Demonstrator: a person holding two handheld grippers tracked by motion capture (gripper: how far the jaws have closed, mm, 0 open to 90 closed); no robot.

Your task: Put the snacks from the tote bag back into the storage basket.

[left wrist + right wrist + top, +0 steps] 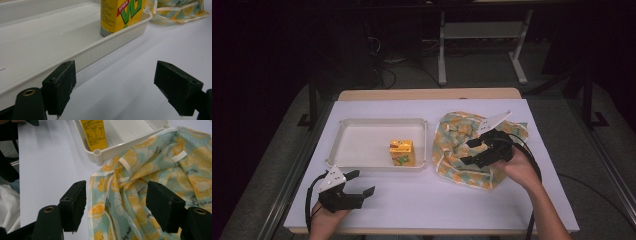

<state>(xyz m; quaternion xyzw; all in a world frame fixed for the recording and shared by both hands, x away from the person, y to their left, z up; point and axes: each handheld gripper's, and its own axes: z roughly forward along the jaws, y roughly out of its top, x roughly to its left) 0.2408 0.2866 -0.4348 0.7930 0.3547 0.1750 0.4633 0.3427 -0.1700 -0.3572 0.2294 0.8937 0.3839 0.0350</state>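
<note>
While the right claw (472,151) hovers with jaws apart over the crumpled lemon-print fabric bag (457,145), nothing is gripped yet; the cloth lies directly beneath and ahead of it on the white desk (422,200). Soft, light and floppy, it looks best pinched at a raised fold or hem. The left claw (362,182), jaws apart and empty, rests beside the shallow white plastic tray (362,125) holding a yellow drink carton (402,152).

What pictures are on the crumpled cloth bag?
Orange and lemon slices on pale blue-green cloth bag, clearest in the right gripper view.
</note>
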